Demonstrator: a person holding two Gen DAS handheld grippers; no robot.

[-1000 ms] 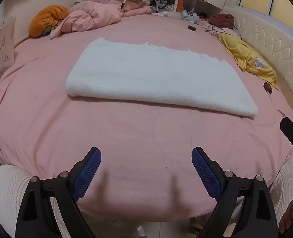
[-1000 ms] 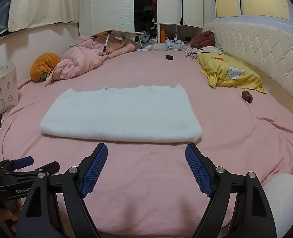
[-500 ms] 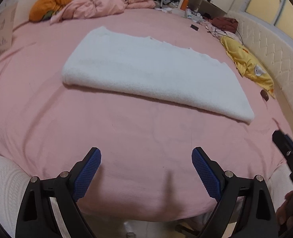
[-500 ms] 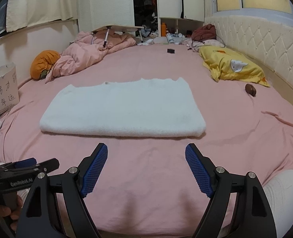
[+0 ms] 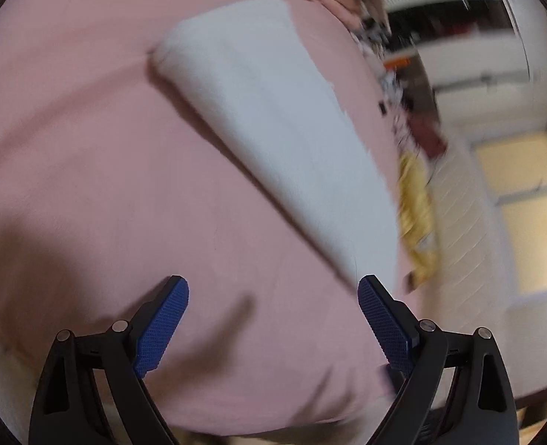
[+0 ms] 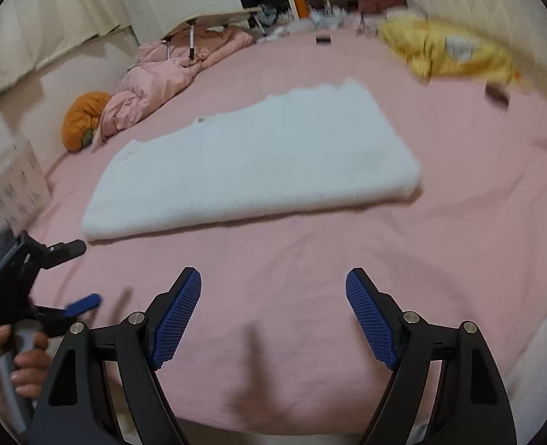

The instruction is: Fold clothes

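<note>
The white cloth (image 6: pixel 251 163) lies flat on the pink bed (image 6: pixel 347 259), ahead of both wide, empty tongs, its long axis crosswise to the right tongs (image 6: pixel 273 309), the left tongs (image 5: pixel 273 319) nearer its right end.

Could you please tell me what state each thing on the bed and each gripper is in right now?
white garment: folded, lying flat on the bed.
pink quilt: crumpled in a heap.
yellow pillow: lying flat, blurred.
left gripper: open, empty.
right gripper: open, empty.
</note>
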